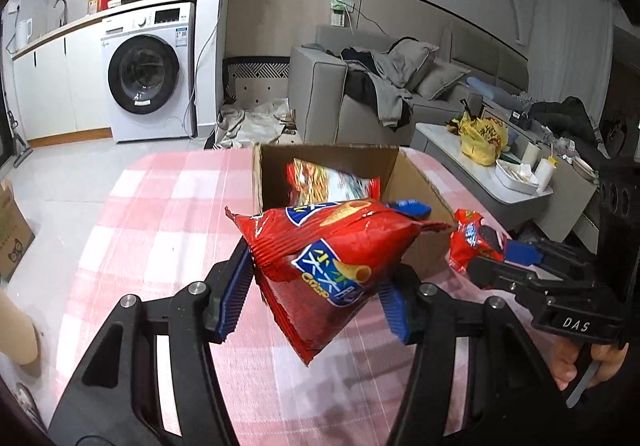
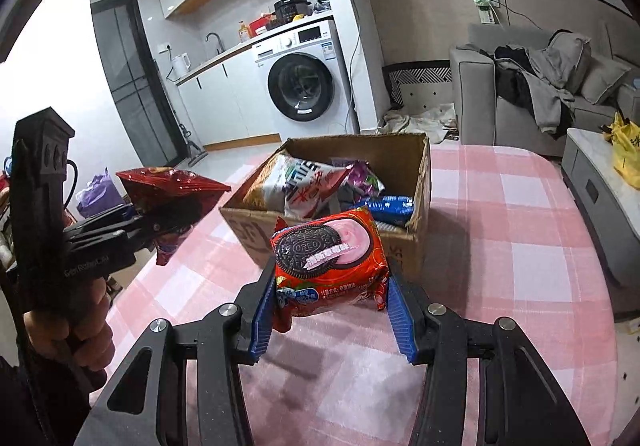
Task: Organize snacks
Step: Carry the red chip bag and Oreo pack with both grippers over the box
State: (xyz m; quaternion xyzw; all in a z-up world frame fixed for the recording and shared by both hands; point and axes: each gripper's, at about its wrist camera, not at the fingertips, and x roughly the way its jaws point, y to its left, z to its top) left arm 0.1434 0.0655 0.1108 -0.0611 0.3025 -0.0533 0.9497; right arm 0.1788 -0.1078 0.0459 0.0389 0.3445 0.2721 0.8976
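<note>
Cardboard box [image 2: 404,162] on pink checked tablecloth [image 2: 500,230], at least four snack packs inside. Step in hand, by look: carrying two more packs boxward. Left gripper [image 1: 316,294] clamps red crisp bag [image 1: 332,250], aloft before box; right gripper [image 2: 330,306] clamps Oreo pack [image 2: 332,262], just short of near wall. Next: lift over rim, release inside.

There is one box [image 2: 404,162] with four snack packs inside. Two grippers, left [image 1: 316,286] and right [image 2: 332,298], carry one pack each: crisps [image 1: 332,246], Oreo [image 2: 332,262].
</note>
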